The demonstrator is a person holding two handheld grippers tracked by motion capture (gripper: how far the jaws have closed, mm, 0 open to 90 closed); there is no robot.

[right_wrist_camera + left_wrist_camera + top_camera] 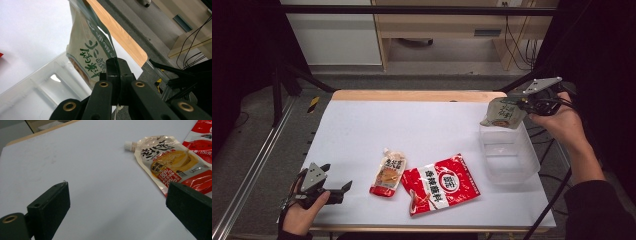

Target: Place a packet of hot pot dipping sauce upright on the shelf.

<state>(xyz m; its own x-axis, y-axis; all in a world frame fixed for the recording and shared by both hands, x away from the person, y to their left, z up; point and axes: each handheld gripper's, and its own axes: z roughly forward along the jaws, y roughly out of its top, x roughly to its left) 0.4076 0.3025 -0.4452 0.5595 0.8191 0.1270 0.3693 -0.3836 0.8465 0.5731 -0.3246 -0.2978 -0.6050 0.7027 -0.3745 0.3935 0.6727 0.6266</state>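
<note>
Right tool [523, 103] clamps beige green-lettered pouch [503, 113] above clear plastic tub [508, 154]; left gripper view: left tool [117, 207] agape beside yellow spouted pouch [168, 162].

A table [362, 125] with a white top and a wooden far edge carries three things. A clear plastic tub [508, 155] stands near its right edge. Left of the tub lies a red packet [442, 184] (flat, printed side up), and just left of that packet, touching it, lies a spouted pouch [388, 173].

left tool [343, 190] low, jaws apart, right tool [518, 105] raised, clamped
</note>
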